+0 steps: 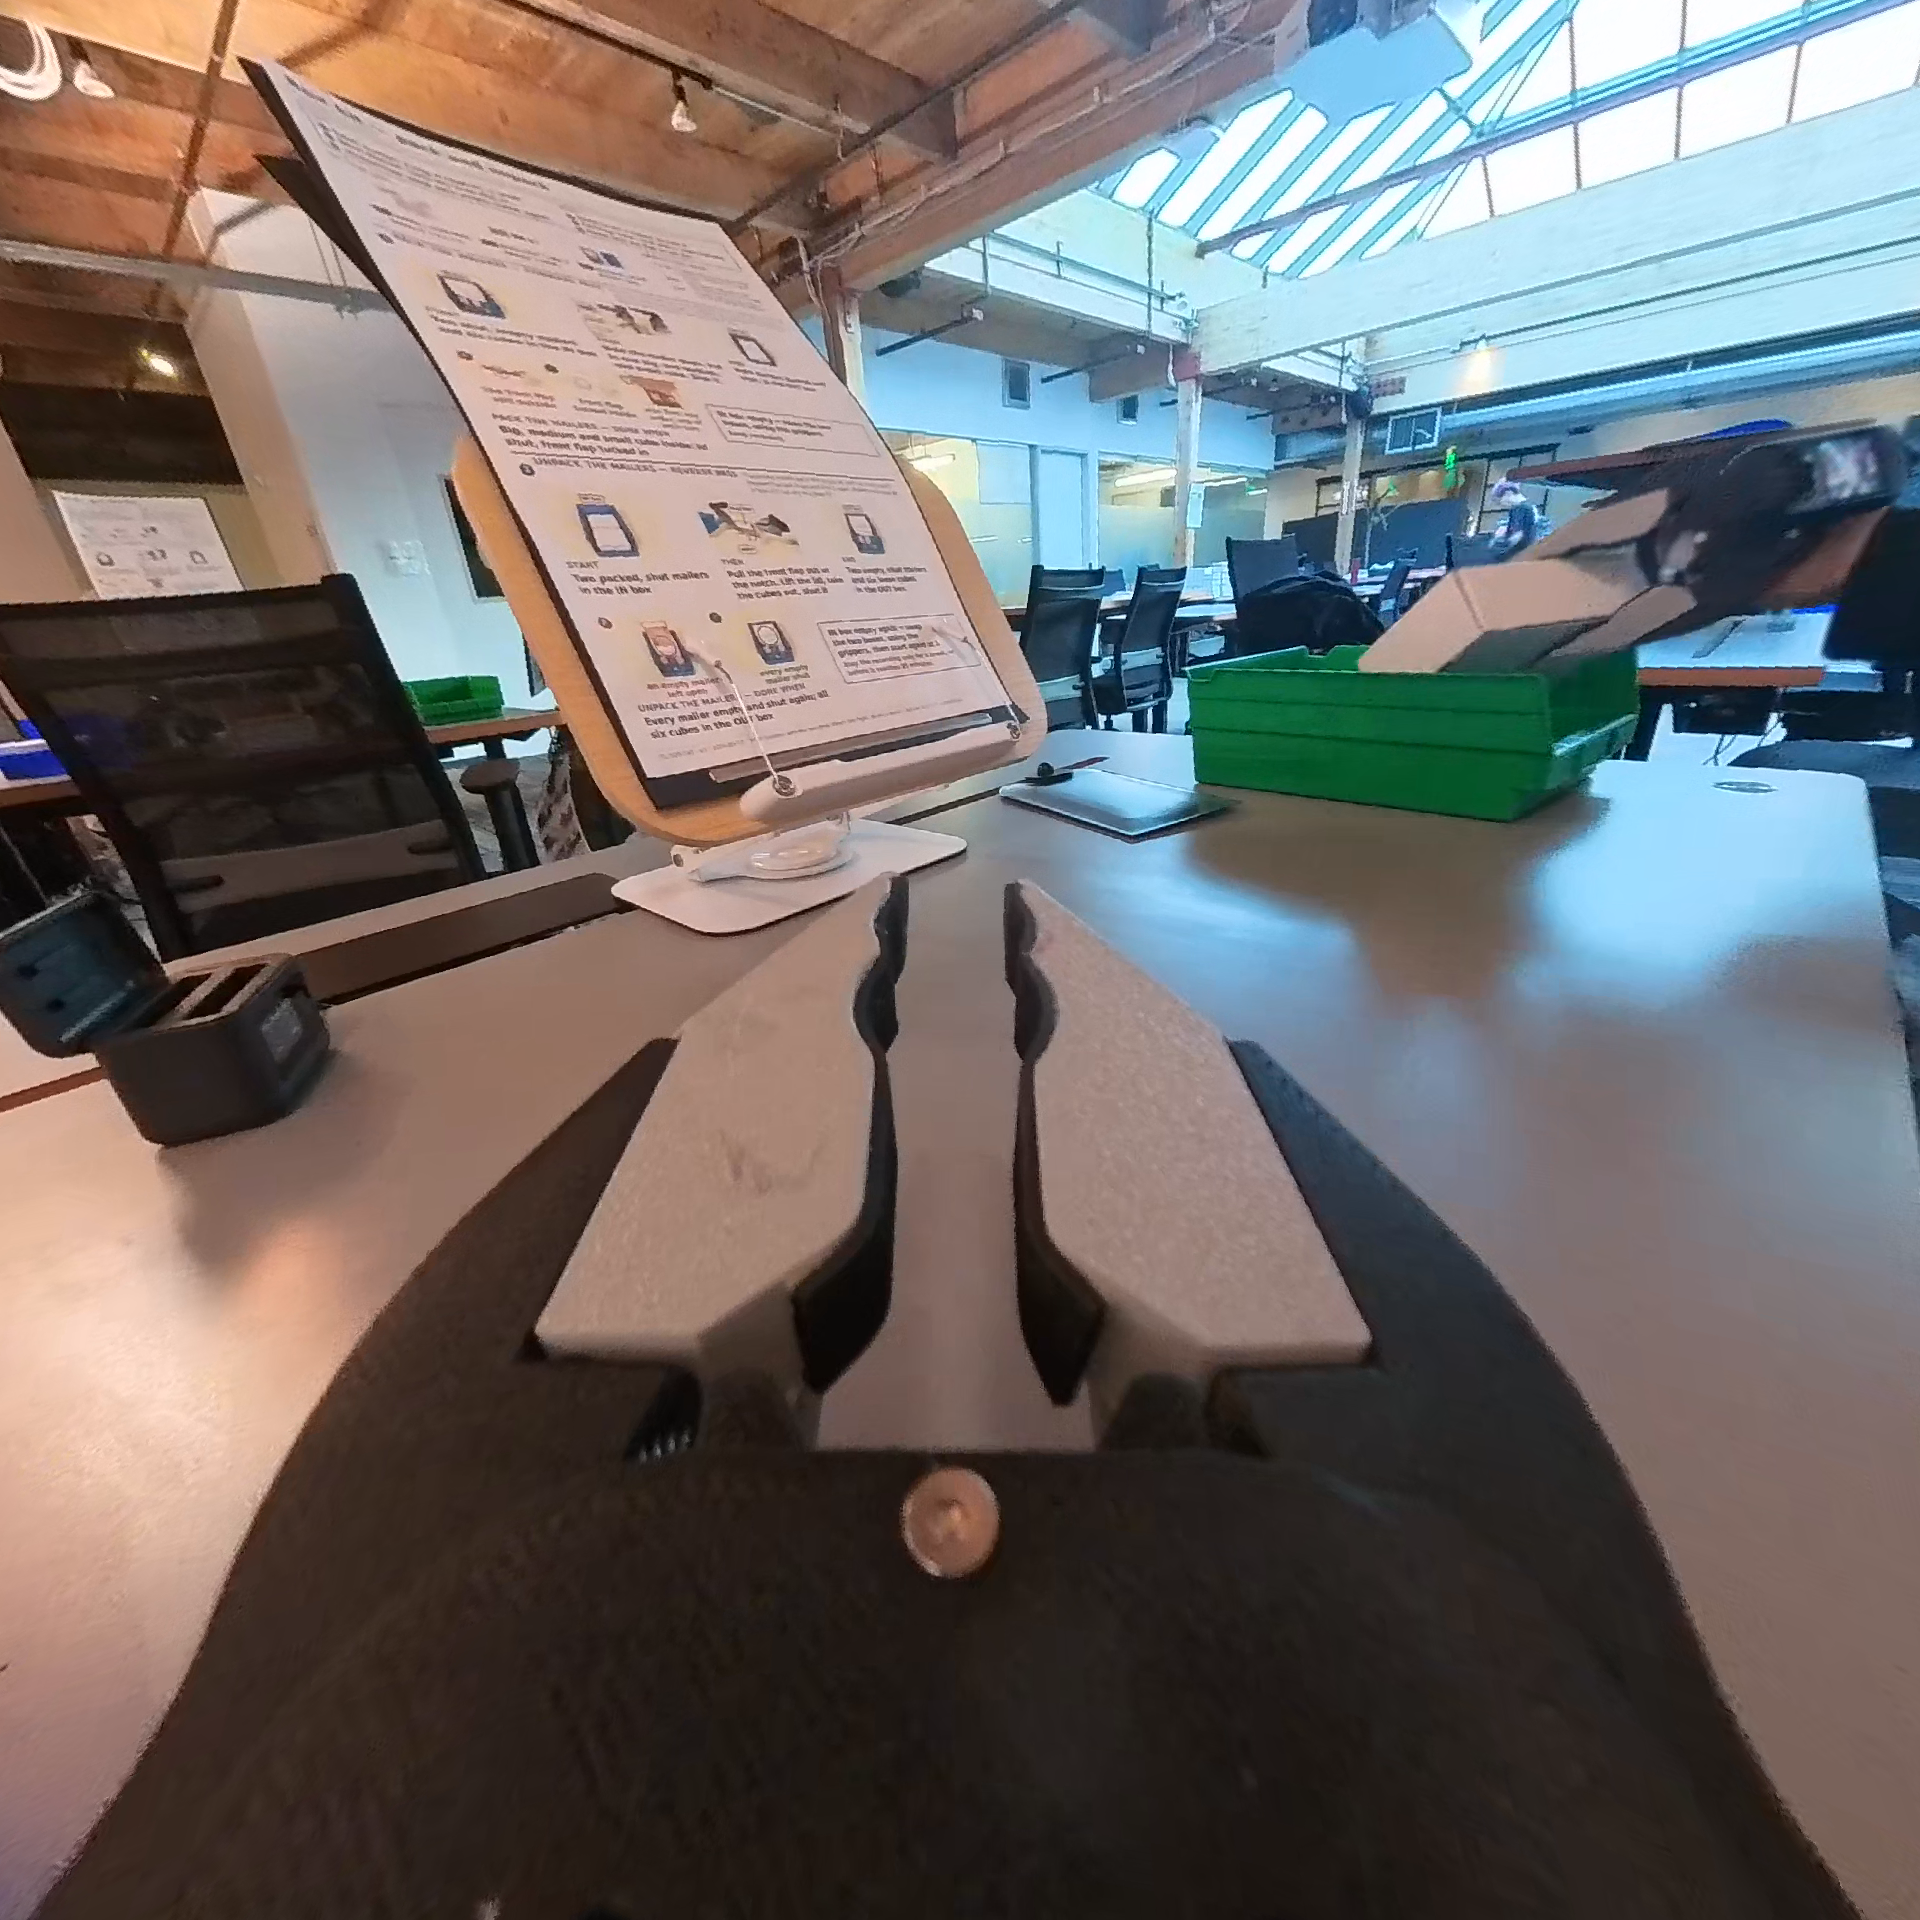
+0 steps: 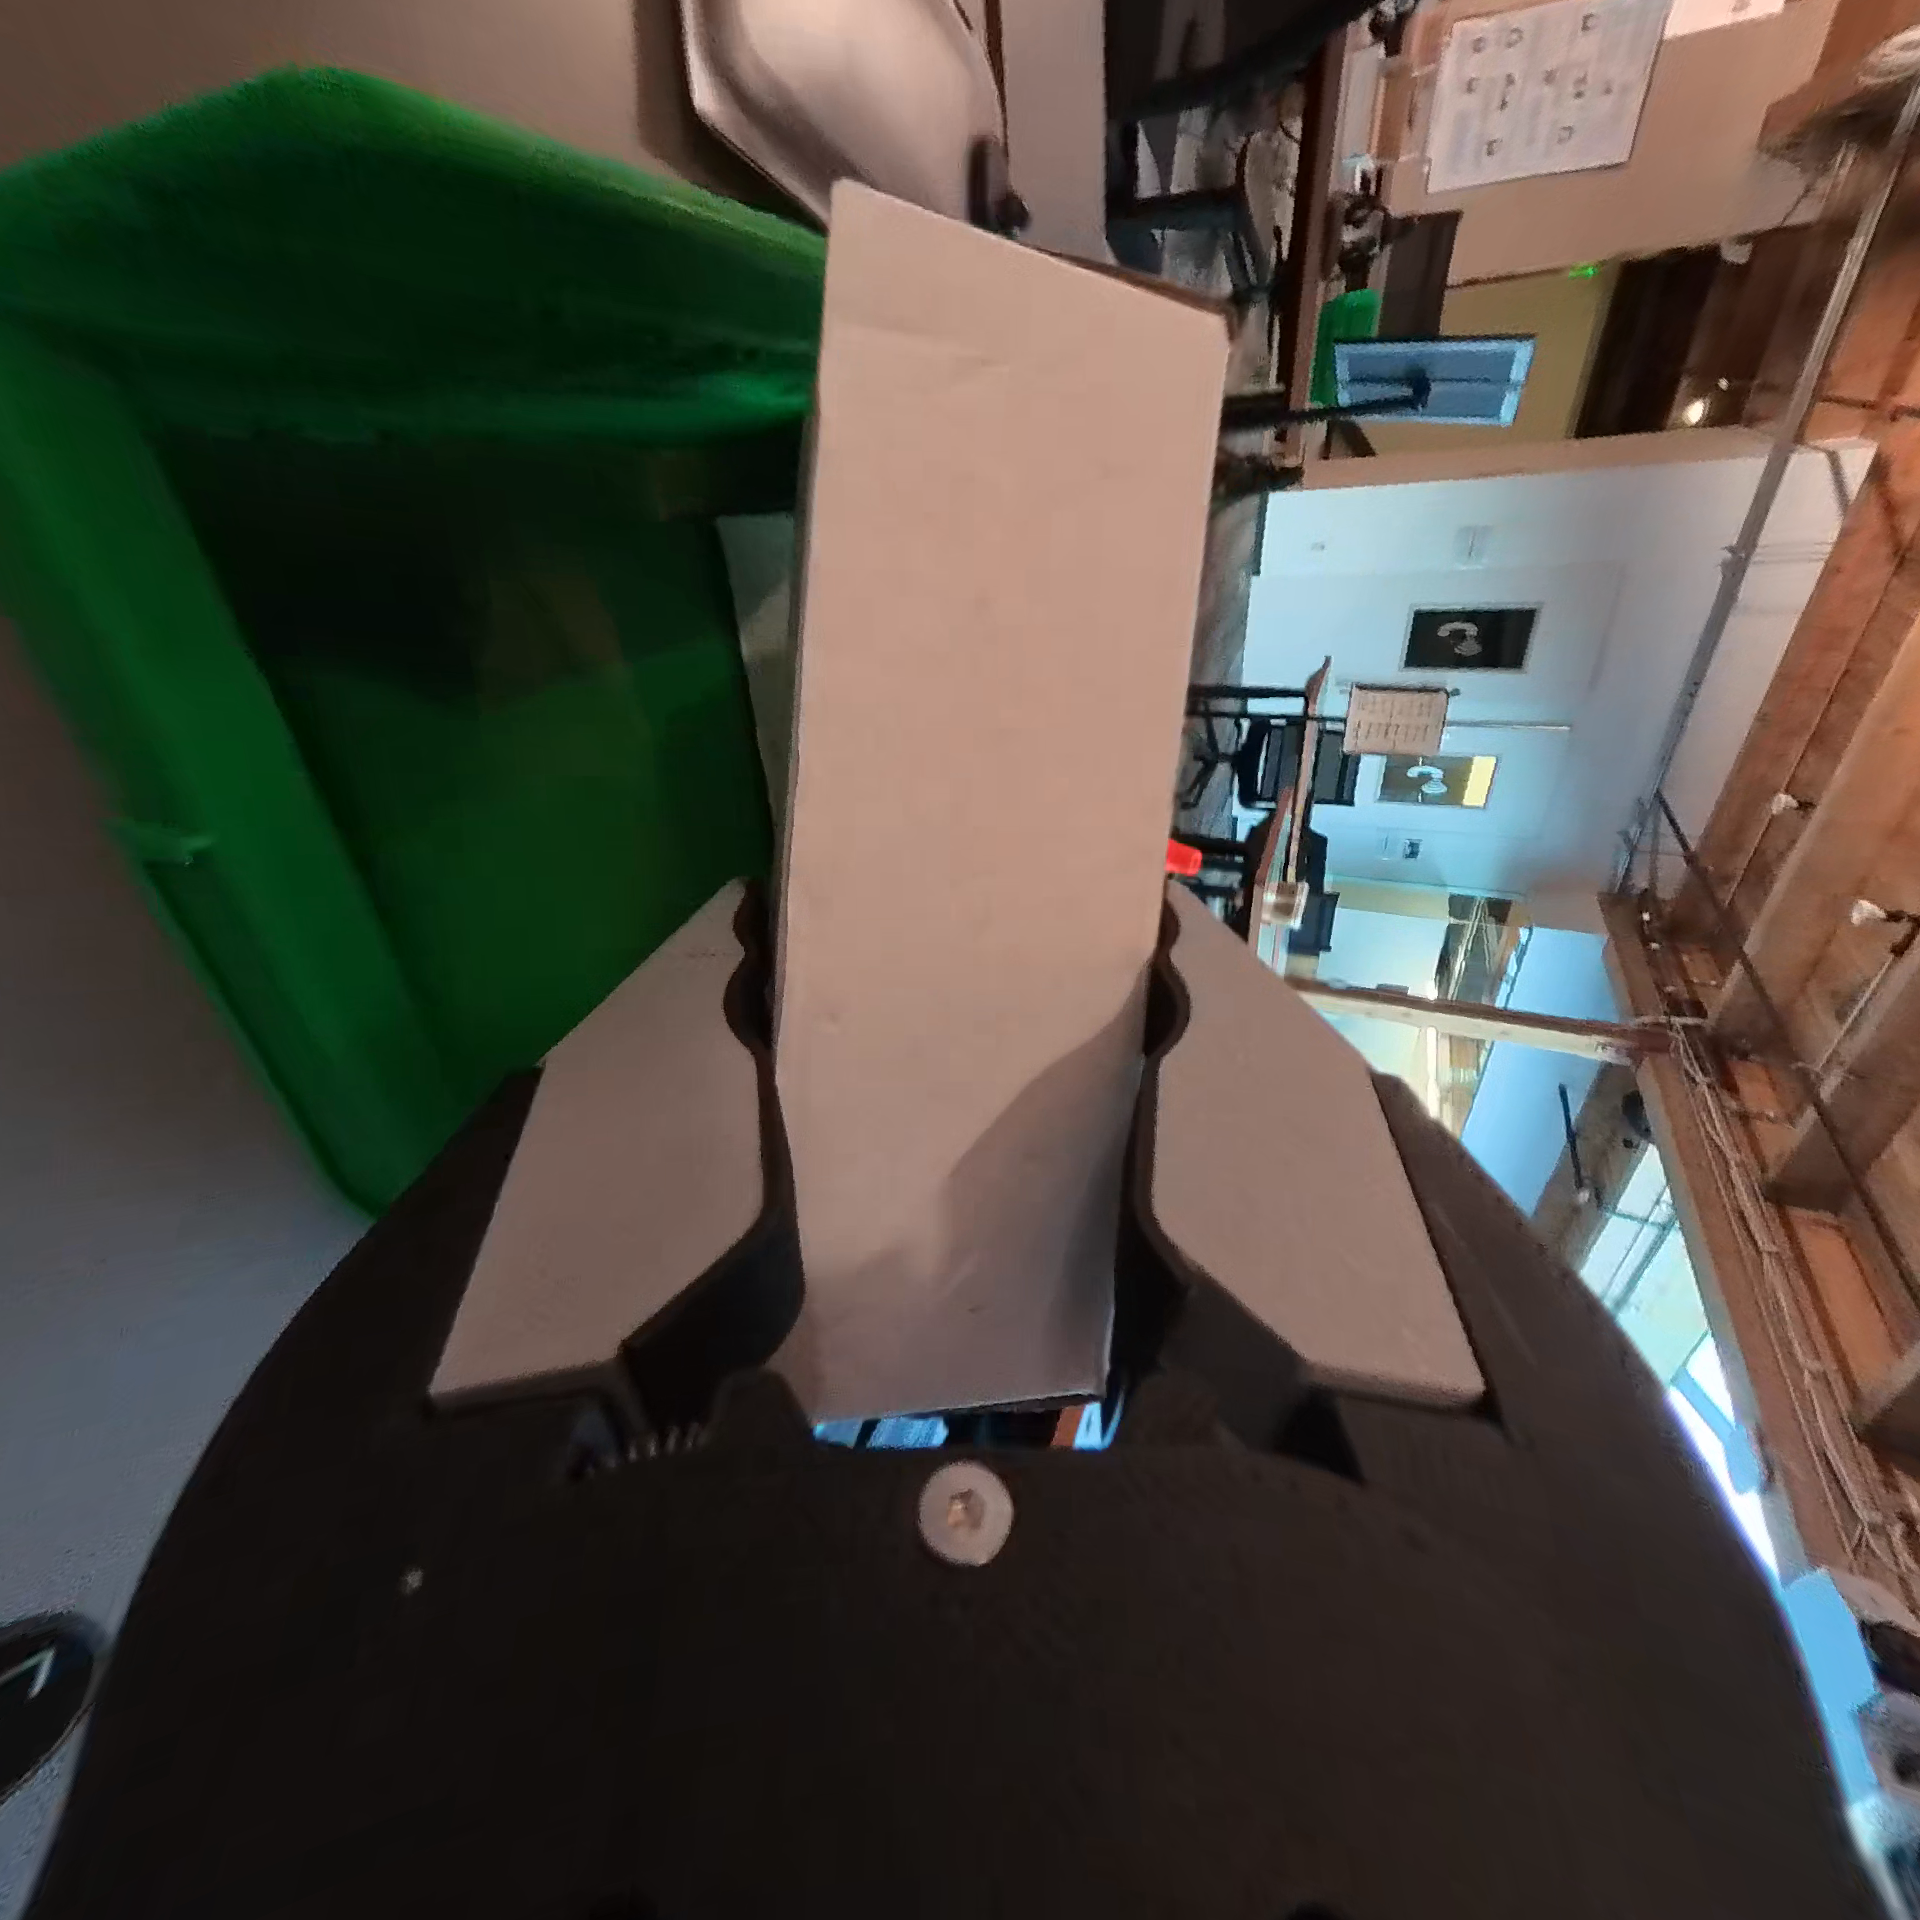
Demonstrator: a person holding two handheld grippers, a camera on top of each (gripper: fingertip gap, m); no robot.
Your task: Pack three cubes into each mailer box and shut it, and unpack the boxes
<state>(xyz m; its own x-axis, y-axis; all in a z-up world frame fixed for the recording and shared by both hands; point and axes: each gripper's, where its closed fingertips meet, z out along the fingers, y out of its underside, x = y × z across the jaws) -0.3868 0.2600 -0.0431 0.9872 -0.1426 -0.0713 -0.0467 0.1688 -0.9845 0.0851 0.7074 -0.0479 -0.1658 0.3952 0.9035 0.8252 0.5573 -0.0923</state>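
The right gripper [image 2: 961, 997] pinches a white mailer box [image 2: 997, 727] by its two broad faces, one finger on each side, and the cardboard bends in a little near the inner end. It carries the box tilted over the green bin [image 1: 1392, 727] that stands toward the far right corner of the table [image 1: 1455, 1039]. I judge the box is either going into this bin or coming out of it; the pictures do not tell which. The grip across the faces probably keeps the lid closed during the move.

The left gripper [image 1: 951, 914] waits low over the middle of the table, pinching nothing, its fingers close together with only a narrow gap between them. It points toward an instruction sheet on a stand [image 1: 727, 582] near the far edge.

No cubes are visible anywhere. The inside of the bin is dark and blurred, and the box hides part of it. Whether the box is packed, I cannot tell.
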